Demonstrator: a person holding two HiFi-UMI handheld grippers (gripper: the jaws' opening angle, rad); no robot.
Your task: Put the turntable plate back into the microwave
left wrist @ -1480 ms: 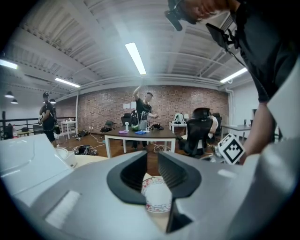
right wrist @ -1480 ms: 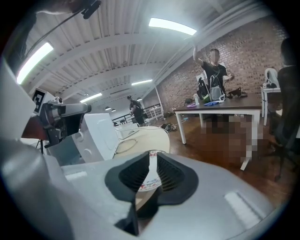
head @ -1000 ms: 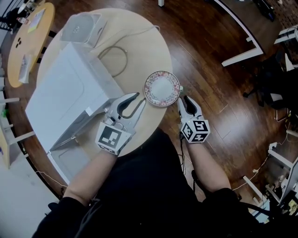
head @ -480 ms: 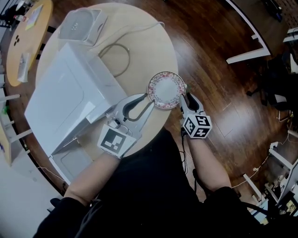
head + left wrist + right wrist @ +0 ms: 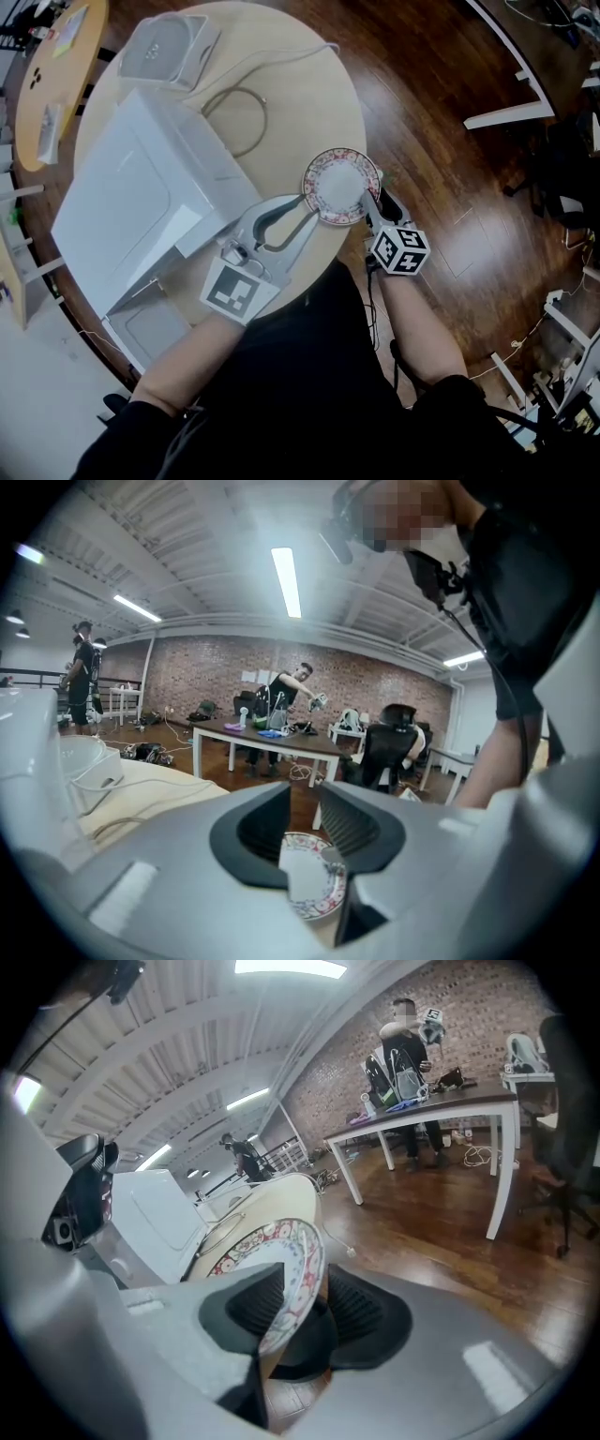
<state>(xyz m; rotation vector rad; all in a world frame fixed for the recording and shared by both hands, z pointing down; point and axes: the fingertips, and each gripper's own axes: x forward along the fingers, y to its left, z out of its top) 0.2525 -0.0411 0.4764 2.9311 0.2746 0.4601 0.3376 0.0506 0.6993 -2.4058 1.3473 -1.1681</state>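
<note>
Between right tool's opening jaws, plate

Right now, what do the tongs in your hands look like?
Both the left tongs and the right tongs are grey with dark, ridged pads inside. Each carries a cube of black-and-white square markers. The person wears a black top with short sleeves.

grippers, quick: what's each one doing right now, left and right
Left gripper: open, empty; the round white plate with a red floral rim lies just past its jaws.
Right gripper: jaws opening, that plate's rim between them, not clamped.
</note>
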